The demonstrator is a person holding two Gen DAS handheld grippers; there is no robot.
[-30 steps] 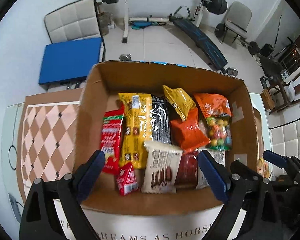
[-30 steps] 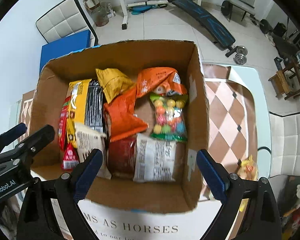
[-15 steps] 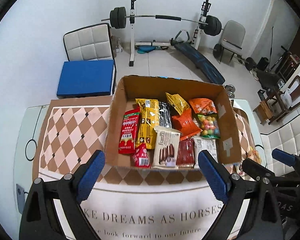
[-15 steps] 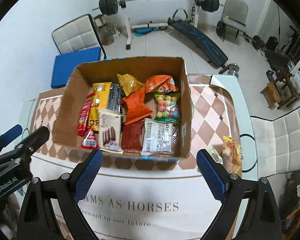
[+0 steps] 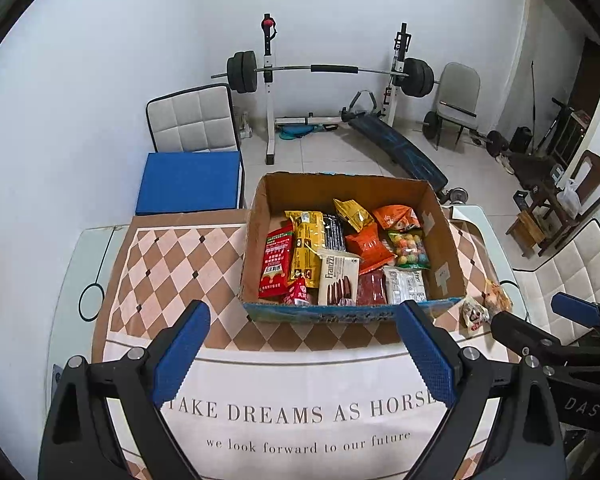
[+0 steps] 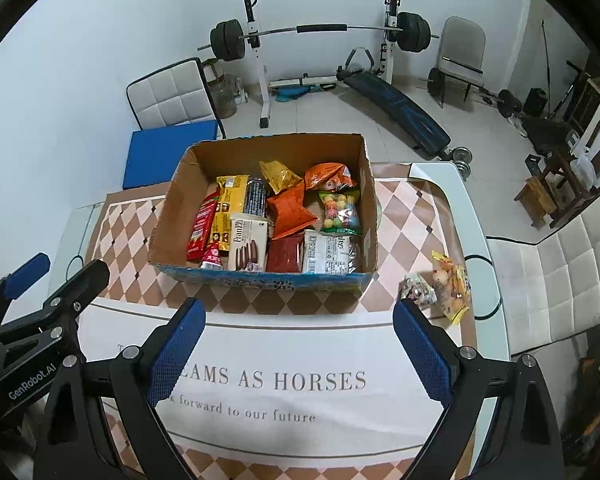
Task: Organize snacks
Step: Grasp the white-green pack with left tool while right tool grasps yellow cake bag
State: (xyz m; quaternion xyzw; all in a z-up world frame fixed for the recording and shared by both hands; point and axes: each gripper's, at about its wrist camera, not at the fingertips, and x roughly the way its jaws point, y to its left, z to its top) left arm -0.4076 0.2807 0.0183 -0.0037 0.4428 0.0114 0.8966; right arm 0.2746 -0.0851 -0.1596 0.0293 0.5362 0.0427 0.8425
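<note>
Nearest to the cameras, the left gripper (image 5: 304,344) and the right gripper (image 6: 300,340) are both spread wide, with nothing between their blue pads, above the white part of the tablecloth (image 6: 320,380) with printed words.

A little further, at about 2 o'clock from the right gripper, two loose snacks lie on the cloth: a small white packet (image 6: 417,289) and a yellow-orange packet (image 6: 452,286), just beside each other and near the table's edge. They are outside the cardboard box (image 6: 260,280), which stands at 12 o'clock and holds the other snacks.

In my judgement, these two packets are what remains. The risk is that a careless reach pushes them off the near edge, or that the pads close on both at once because they lie so close. The thin film can also slip from the pads.

The yellow-orange packet has its long axis running from 11 to 5 o'clock in the right wrist view. Inside the box, the Franzzi biscuit pack (image 6: 249,244), the red packet (image 6: 202,224) and the yellow packet (image 6: 226,208) lie with long axes roughly toward 12 o'clock, and the candy ball bag (image 6: 339,212) also.

Beyond the box stand a blue cushion (image 6: 168,152) and a barbell rack (image 6: 320,32).
</note>
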